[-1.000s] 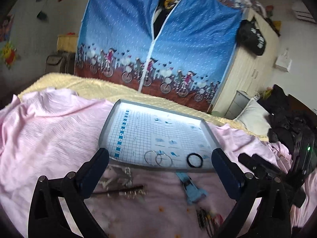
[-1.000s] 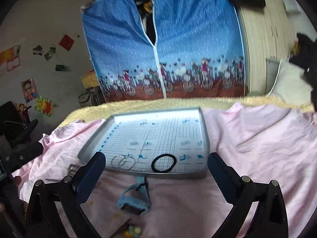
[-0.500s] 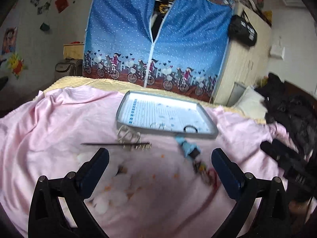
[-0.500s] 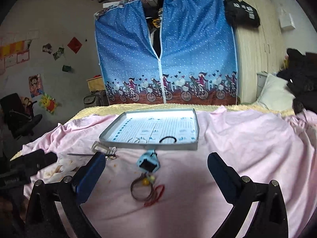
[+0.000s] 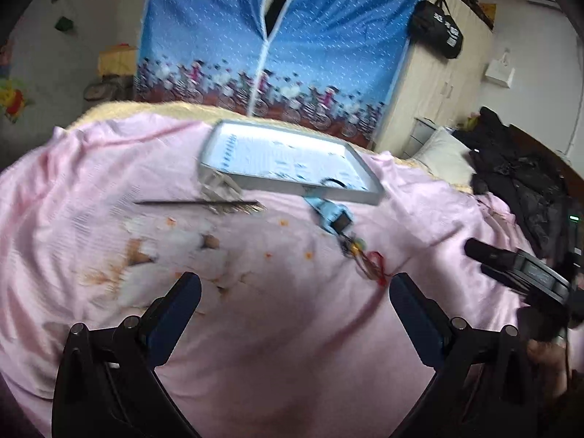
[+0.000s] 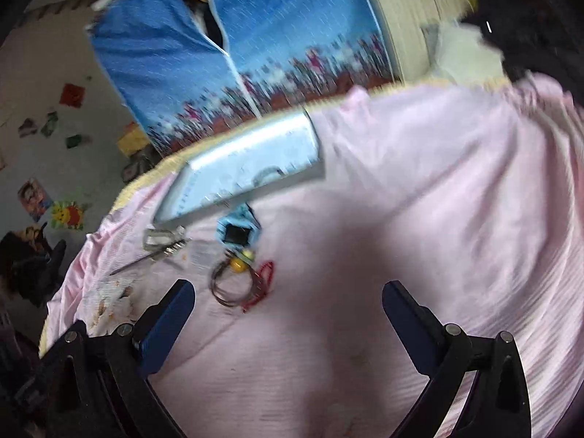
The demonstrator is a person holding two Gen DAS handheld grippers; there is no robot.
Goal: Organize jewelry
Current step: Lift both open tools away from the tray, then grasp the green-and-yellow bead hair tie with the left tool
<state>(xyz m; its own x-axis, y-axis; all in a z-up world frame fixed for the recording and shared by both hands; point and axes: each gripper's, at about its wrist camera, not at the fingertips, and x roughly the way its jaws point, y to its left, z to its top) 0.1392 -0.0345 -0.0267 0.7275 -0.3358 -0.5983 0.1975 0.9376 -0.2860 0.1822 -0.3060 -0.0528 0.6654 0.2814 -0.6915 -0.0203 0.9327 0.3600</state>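
A grey tray [image 5: 233, 179] [image 6: 310, 153] with a gridded liner lies on the pink bedsheet, a black ring [image 5: 334, 182] near its front edge. In front of it lie a light blue watch [image 5: 334, 217] [image 6: 237, 231], a tangle of wire bangles with yellow beads and a red cord [image 5: 368, 262] [image 6: 241, 281], a clear packet [image 5: 219, 186] [image 6: 162, 235] and a thin dark hair stick [image 5: 197, 203] [image 6: 146, 258]. My left gripper [image 5: 295, 292] is open above bare sheet, well short of the jewelry. My right gripper [image 6: 288, 301] is open too, the bangles just left of its gap. Both views are blurred.
A blue wardrobe cover [image 5: 277, 36] with a bicycle print stands behind the bed, a pale cabinet [image 5: 438, 84] to its right. Dark clothes [image 5: 518, 182] and a pillow [image 5: 443, 157] lie at the right. The other gripper's body [image 5: 522, 273] shows at the right edge of the left wrist view.
Both grippers have pulled back from the tray toward the near side of the bed. The right view has also tilted and swung. Both stay open with nothing held.
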